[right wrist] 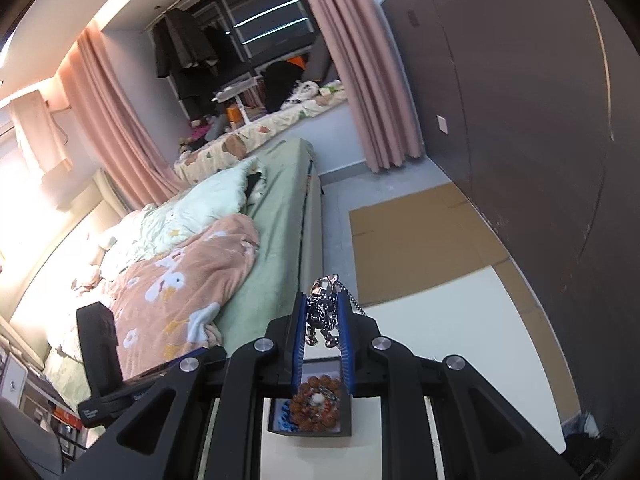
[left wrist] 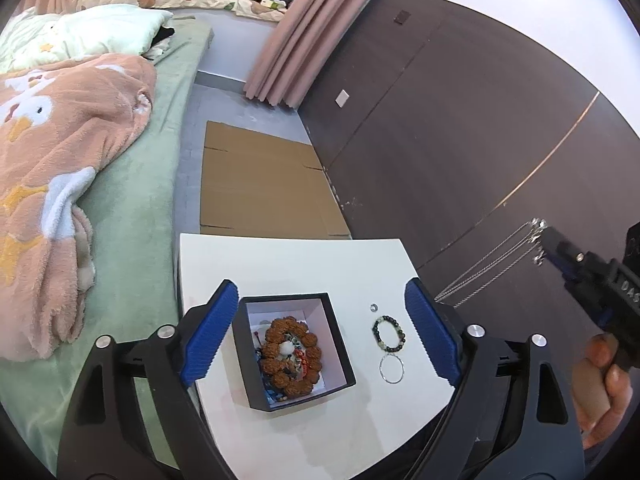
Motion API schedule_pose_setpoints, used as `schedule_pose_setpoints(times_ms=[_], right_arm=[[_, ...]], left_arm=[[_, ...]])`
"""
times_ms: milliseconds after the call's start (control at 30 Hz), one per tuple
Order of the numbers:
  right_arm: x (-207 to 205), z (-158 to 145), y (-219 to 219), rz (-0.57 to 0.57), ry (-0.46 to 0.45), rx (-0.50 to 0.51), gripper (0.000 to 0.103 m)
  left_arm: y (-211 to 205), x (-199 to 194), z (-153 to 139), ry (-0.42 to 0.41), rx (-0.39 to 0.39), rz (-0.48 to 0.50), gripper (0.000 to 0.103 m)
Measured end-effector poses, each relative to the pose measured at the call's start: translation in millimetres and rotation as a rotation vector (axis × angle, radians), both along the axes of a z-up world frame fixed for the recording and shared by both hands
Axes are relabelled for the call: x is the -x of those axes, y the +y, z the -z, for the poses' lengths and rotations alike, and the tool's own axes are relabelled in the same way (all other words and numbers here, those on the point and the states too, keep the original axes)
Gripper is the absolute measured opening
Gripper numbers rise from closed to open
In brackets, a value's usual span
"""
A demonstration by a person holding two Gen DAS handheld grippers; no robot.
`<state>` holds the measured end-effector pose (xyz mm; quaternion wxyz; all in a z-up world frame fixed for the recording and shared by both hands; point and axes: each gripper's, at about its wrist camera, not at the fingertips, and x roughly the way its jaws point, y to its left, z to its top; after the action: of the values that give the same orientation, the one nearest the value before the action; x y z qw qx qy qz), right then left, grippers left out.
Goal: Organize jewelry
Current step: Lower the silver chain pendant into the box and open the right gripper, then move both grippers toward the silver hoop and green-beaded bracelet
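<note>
A black open box (left wrist: 340,344) with a white lining sits on the white table (left wrist: 288,264). It holds a brown beaded bracelet (left wrist: 294,354) and other pieces. My left gripper (left wrist: 320,328) is open above the table, its blue fingers on either side of the box. On the table right of the box lie a small ring (left wrist: 374,307), a dark bead bracelet (left wrist: 389,333) and a thin hoop (left wrist: 391,368). My right gripper (right wrist: 323,316) is shut on a silver chain necklace (right wrist: 322,312), held in the air; the chain (left wrist: 492,264) hangs down at the right. The box (right wrist: 310,404) shows below it.
A bed with green sheet (left wrist: 132,208) and pink blanket (left wrist: 52,152) lies left of the table. Flat cardboard (left wrist: 260,184) is on the floor beyond it. A dark wardrobe wall (left wrist: 460,128) runs along the right, and a pink curtain (left wrist: 288,40) hangs behind.
</note>
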<state>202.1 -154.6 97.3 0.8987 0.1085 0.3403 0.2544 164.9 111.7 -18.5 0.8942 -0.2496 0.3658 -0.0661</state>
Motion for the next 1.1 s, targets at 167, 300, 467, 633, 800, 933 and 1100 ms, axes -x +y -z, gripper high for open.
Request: schedule_pose_setpoints(times_ms=[167, 300, 467, 633, 800, 933, 1100], right_arm=[[1.6, -6.2, 26.4, -0.054, -0.009, 0.006, 0.015], [-1.6, 10.5, 49.8, -0.117, 0.038, 0.005, 0.018], [-9.8, 47.7, 52.1, -0.120, 0.115, 0.050, 0.065], [-18.1, 65.7, 24.2, -0.079, 0.186, 0.035, 0.065], [-21.7, 73.7, -4.7, -0.045, 0.216, 0.026, 0.065], [-24.4, 78.7, -27.0, -0.013, 0.231, 0.031, 0.065], [-28.1, 97.9, -54.9, 0.028, 0.261, 0.042, 0.065]], left_arm=[[7.7, 2.7, -3.0, -0.004, 0.003, -0.019, 0.092], [16.7, 5.4, -2.6, 0.000, 0.002, -0.052, 0.098], [26.2, 4.4, 6.6, 0.042, 0.006, -0.084, 0.098], [19.8, 2.0, 6.1, 0.041, -0.013, -0.068, 0.097], [2.1, -2.4, 4.0, 0.043, -0.030, -0.034, 0.097], [-16.2, -7.2, 1.7, 0.042, -0.044, -0.004, 0.098], [-46.1, -17.5, 3.3, 0.049, -0.069, 0.043, 0.097]])
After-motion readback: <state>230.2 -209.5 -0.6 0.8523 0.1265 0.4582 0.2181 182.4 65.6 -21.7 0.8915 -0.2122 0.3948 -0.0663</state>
